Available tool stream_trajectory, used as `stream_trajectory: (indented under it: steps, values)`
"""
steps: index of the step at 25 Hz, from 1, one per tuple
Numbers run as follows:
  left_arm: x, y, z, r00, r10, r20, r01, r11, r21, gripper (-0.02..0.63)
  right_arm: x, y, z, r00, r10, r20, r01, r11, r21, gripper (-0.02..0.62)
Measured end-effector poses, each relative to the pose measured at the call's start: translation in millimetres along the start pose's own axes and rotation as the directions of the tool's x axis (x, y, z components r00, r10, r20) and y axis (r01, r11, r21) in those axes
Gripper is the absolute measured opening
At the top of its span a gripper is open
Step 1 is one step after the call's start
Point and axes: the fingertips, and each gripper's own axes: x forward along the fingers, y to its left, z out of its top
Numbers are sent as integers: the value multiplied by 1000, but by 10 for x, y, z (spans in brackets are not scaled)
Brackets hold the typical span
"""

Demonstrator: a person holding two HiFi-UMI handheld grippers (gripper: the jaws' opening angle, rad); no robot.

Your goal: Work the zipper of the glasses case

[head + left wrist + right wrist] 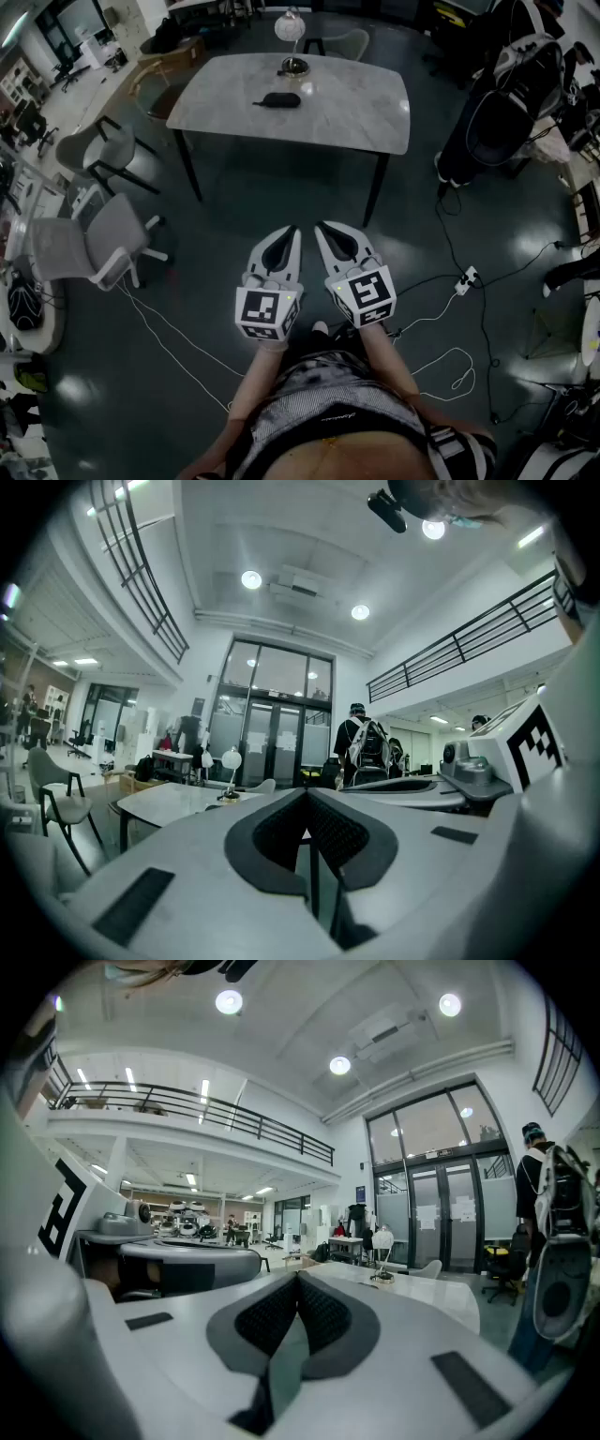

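A dark glasses case [277,99] lies on the pale marble table [356,112], far ahead of me across the floor. Both grippers are held close to my body, well short of the table. My left gripper [294,230] has its jaws shut with nothing between them, tips meeting [306,794]. My right gripper [319,227] is beside it, also shut and empty, tips meeting [298,1277]. In the gripper views the table [169,803] shows low and distant; the case cannot be made out there.
A small lamp [292,28] stands on the table's far edge. Grey chairs [103,239] stand at left, another chair [352,42] behind the table. Cables and a power strip [467,277] lie on the dark floor at right. A person with a backpack [364,747] stands farther off.
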Motion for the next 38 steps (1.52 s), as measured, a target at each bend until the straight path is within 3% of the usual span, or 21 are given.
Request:
stream_trajectory:
  steps: [9,12,21,24,38]
  values:
    - [239,203,-43,1000,-1,-9,2,1000,25,6,257,-179,-61,1000,-21,-7,21,1000,23,61]
    - [401,397,-65,1000,-6,-9,6,1000,-2,6,489,-260,-60,1000,-19,-14,19,999,27,61]
    - [1076,1118,49,998,-63,10,63,997,34,6,1414,-543,103,1000,-28,9,27,999,45,61]
    - [1242,1314,36,996,-86,4,86,996,14,6,1664,-606,130,999,-37,15,36,997,65,63]
    - [1494,2066,46,995,-97,-28,97,995,13,6,2408,-434,260,999,9,31,-10,999,34,61]
